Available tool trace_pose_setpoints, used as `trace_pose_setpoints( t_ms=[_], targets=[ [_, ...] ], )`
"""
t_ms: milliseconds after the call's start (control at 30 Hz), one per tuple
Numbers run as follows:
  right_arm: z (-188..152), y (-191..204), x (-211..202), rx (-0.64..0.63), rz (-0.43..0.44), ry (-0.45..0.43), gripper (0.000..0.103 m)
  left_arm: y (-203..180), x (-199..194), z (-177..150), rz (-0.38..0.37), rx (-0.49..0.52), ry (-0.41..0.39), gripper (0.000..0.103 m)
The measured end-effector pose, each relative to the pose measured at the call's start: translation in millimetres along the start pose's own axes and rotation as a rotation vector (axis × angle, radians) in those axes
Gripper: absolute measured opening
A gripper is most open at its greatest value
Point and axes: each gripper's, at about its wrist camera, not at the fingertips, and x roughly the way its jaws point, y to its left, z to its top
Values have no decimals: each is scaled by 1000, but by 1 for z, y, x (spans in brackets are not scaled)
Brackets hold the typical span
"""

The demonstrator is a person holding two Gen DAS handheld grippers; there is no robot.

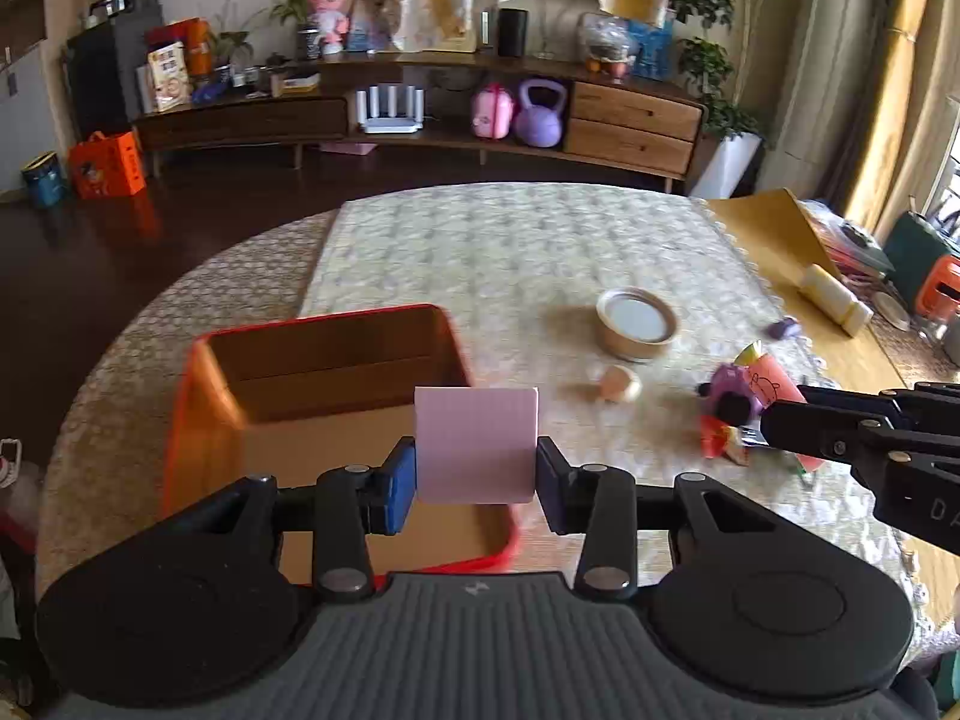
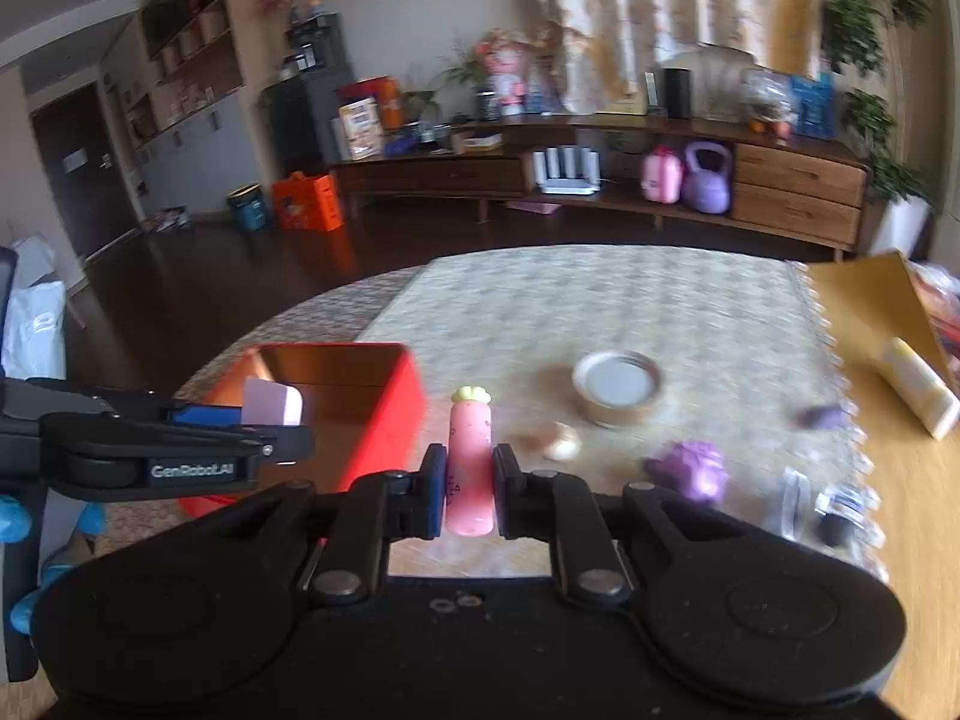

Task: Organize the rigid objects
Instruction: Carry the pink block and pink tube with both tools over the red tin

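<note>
Right now the left gripper (image 1: 475, 474) squeezes a pink block (image 1: 475, 444) just over the red box (image 1: 252, 360). To do it well, lower the block inside before letting go. The right gripper (image 2: 470, 495) is pinched tight on a pink carrot toy (image 2: 470, 468), beside the box, so bring it over next. Farther off on the table (image 1: 510, 240) wait a round lid (image 1: 636, 324) and a purple toy (image 2: 693, 471).
</note>
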Motion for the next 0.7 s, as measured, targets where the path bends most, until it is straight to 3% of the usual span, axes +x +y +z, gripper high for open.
trace_pose_setpoints(
  t_ms=[367, 700],
  targets=[
    [20, 61, 51, -110, 45, 57, 15, 84, 24, 12, 94, -81, 30, 40],
    [20, 94, 112, -177, 64, 165, 15, 108, 78, 31, 106, -62, 109, 40]
  ],
)
